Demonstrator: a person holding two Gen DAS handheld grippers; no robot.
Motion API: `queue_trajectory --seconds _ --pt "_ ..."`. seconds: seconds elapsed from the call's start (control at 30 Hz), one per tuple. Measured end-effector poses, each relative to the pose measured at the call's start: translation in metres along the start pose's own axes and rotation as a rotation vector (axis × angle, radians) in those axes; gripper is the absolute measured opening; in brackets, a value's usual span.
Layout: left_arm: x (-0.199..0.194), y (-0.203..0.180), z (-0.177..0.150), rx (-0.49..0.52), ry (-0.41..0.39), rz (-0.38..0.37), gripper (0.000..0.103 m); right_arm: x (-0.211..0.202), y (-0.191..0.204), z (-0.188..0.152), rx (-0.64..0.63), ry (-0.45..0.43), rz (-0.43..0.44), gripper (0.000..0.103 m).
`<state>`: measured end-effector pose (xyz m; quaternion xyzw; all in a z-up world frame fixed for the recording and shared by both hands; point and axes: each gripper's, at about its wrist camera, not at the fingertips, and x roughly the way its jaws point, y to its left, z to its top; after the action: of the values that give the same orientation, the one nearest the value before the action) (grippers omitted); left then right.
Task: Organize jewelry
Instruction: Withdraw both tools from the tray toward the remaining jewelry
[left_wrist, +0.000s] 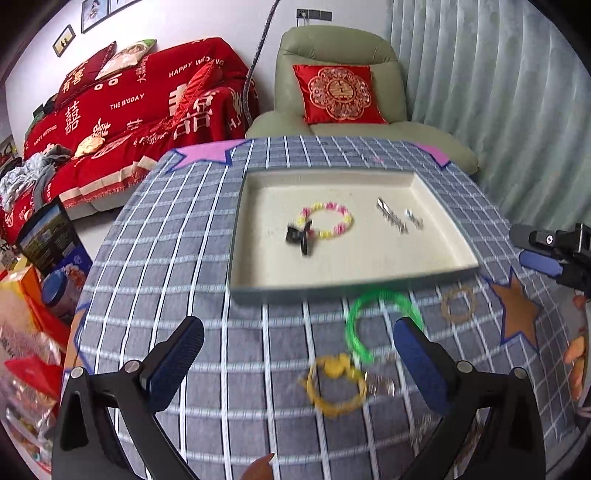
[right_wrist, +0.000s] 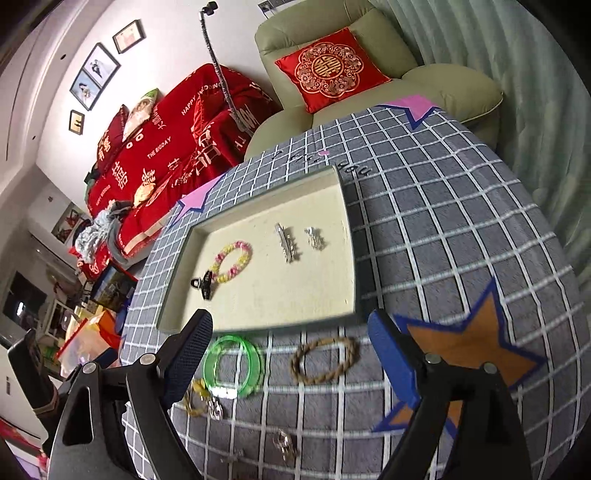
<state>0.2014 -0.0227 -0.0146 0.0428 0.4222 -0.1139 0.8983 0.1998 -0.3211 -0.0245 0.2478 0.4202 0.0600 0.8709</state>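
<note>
A cream tray (left_wrist: 255, 280) (right_wrist: 177, 314) on the checked tablecloth holds a pink-and-yellow bead bracelet (left_wrist: 328, 219) (right_wrist: 232, 260), a black clip (left_wrist: 300, 236) (right_wrist: 204, 283) and silver hair clips (left_wrist: 393, 216) (right_wrist: 288, 243). In front of the tray lie a green bangle (left_wrist: 364, 325) (right_wrist: 232, 365), a brown rope bracelet (left_wrist: 458, 304) (right_wrist: 325, 360), a yellow bracelet (left_wrist: 334, 384) (right_wrist: 194, 398) and small silver pieces (right_wrist: 284, 445). My left gripper (left_wrist: 299, 350) is open and empty above the yellow bracelet. My right gripper (right_wrist: 290, 345) is open and empty above the rope bracelet; it also shows in the left wrist view (left_wrist: 539, 254).
A green armchair (left_wrist: 332, 74) with a red cushion stands behind the table. A red-covered sofa (left_wrist: 129, 122) is at the left. Boxes and bags (left_wrist: 33, 295) crowd the floor at the left. A curtain (left_wrist: 498, 92) hangs at the right.
</note>
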Motion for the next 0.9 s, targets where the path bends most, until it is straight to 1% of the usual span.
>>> queue_trajectory --seconds 0.1,0.2,0.47,0.67,0.77,0.9 --pt "-0.003 0.003 -0.016 0.005 0.010 0.022 0.103 -0.007 0.001 -0.014 -0.012 0.011 -0.001 0.088" --pt "-0.004 0.008 -0.030 -0.004 0.023 0.041 0.103 -0.011 0.002 -0.026 -0.021 0.040 -0.005 0.088" --pt "0.001 0.016 -0.052 -0.063 0.081 0.036 0.103 -0.011 0.005 -0.064 -0.057 0.146 -0.030 0.088" --pt "0.012 0.017 -0.062 -0.094 0.132 0.042 0.103 -0.011 0.004 -0.088 -0.069 0.181 -0.067 0.088" --pt "0.017 0.019 -0.064 -0.101 0.149 0.036 0.103 -0.009 0.004 -0.095 -0.072 0.197 -0.088 0.088" --pt "0.022 0.020 -0.064 -0.107 0.160 0.051 0.103 -0.009 0.006 -0.100 -0.096 0.209 -0.127 0.088"
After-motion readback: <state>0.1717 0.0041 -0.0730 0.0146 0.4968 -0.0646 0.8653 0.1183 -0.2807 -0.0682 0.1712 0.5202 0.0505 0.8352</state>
